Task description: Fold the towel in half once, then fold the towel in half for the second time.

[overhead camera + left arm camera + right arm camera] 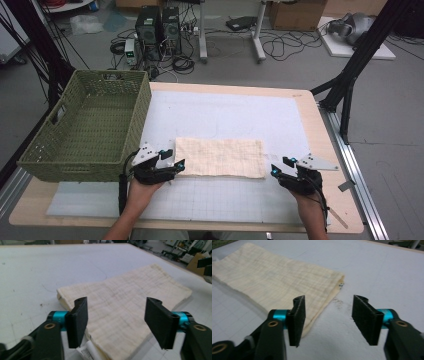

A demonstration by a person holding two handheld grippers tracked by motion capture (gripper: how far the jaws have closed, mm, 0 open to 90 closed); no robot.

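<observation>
step: towel folding; i judge the folded cream towel [220, 157] lies released mid-mat, right of the green basket [85, 130].
left gripper [176, 165]: jaws apart, empty, over the towel's left end.
right gripper [273, 171]: spread, empty, just off its right end.
next: probably regrip both ends evenly.
left gripper view: white care label [86, 352] under the near corner.

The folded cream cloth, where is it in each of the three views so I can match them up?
High view: the folded cream cloth lies centre, on the white mat.
Left gripper view: it runs from the bottom centre to the upper right, a tag at its near corner.
Right gripper view: it covers the upper left.
Shared landmark: the white mat under the cloth.
</observation>
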